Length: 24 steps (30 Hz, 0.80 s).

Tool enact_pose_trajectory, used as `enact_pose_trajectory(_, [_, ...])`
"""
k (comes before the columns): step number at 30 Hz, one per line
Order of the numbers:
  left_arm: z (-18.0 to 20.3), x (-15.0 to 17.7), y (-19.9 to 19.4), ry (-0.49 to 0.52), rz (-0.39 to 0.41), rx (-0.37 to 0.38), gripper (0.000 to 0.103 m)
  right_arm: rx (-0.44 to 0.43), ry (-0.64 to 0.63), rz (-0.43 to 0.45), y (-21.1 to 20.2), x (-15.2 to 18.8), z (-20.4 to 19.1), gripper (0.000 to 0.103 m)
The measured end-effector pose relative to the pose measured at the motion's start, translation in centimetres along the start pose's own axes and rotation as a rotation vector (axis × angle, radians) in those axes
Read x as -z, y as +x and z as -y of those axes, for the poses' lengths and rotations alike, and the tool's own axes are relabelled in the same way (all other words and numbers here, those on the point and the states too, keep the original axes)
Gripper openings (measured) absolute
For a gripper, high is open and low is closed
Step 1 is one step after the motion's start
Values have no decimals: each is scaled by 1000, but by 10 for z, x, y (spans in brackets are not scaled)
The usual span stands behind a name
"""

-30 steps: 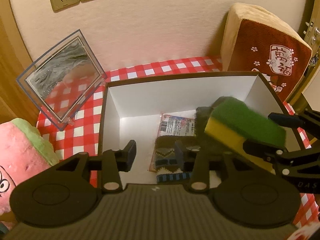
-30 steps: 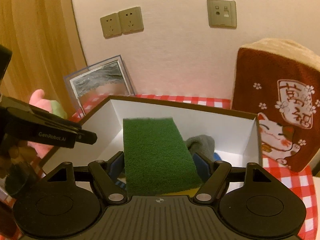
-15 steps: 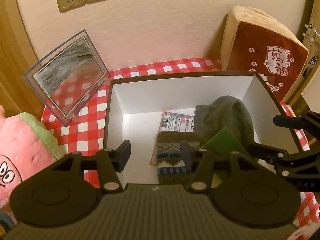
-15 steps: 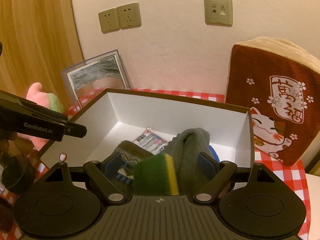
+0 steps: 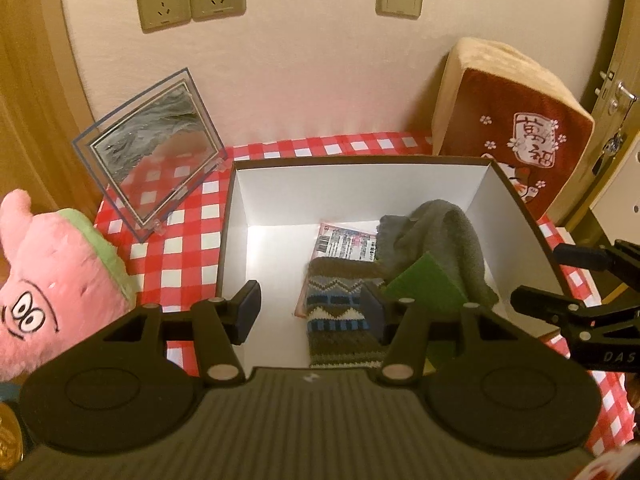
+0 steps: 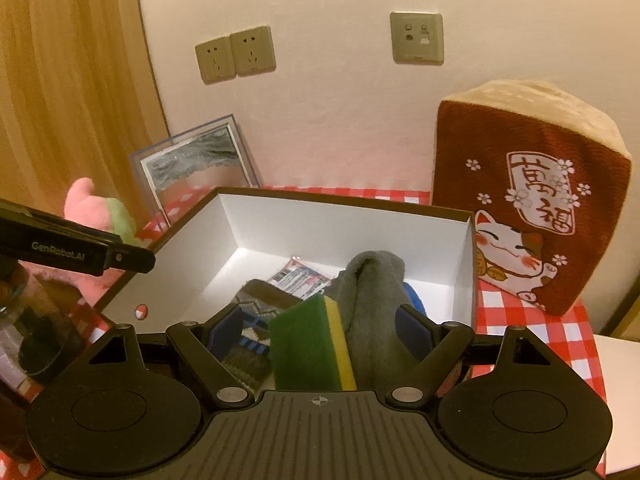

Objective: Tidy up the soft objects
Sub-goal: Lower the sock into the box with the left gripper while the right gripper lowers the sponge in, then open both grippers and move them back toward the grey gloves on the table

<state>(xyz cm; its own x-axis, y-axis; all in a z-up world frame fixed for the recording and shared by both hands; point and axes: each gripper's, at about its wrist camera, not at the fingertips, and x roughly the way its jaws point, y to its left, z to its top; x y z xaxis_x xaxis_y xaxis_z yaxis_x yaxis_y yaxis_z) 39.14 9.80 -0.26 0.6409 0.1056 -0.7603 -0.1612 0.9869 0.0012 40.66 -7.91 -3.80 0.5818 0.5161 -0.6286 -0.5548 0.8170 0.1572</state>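
Right wrist view: right claw point(image 6: 318, 330) gapes wide, gripping nothing; the sponge point(image 6: 310, 350) stands on edge in the box point(image 6: 466, 264), between knit sock point(image 6: 256, 312) and grey cloth point(image 6: 374, 280). Left claw point(image 5: 310, 306) also spread, empty. Behind: cat cushion point(image 6: 532, 208), mirror point(image 6: 196, 168). Pink plush point(image 5: 52, 280) partly cut off.

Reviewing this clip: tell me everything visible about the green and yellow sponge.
The sponge is a rectangular block: a green scouring layer bonded to a yellow foam layer. It stands tilted on edge inside the white box, near its front right, leaning against the grey sock with the patterned knit sock to its left. The right gripper is open around it, its fingers apart from it.
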Motion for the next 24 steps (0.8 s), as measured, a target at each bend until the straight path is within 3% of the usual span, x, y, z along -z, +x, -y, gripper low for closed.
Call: enact_pose_trajectory(24, [-18, 64, -94, -80, 75, -28, 58, 24, 98, 55, -100, 38, 7, 83])
